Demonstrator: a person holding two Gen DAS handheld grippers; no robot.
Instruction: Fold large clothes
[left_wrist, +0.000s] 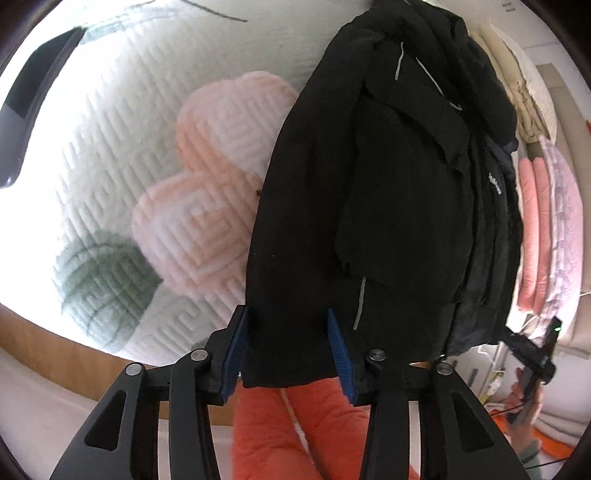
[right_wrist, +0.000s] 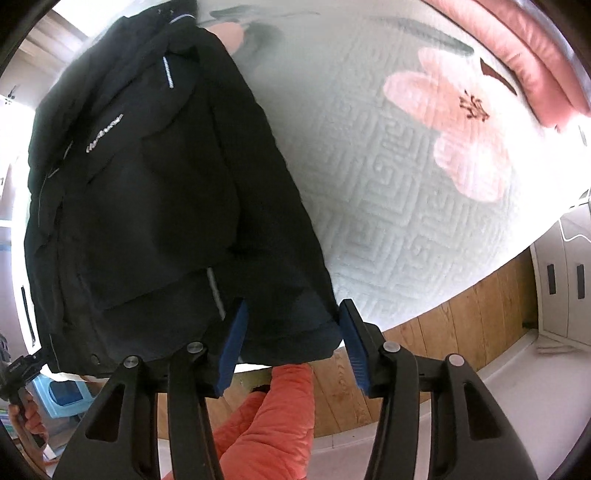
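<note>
White quilted bedspread (left_wrist: 122, 155) with pink flowers covers the bed, a folded black jacket (left_wrist: 369, 184) lying on it. Both the left gripper (left_wrist: 288, 350) and right gripper (right_wrist: 291, 343) straddle its near hem, jaws apart, not pinching.

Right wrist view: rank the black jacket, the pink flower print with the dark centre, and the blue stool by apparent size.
1. black jacket
2. pink flower print
3. blue stool, which is partly hidden, so its rank is less sure.
</note>
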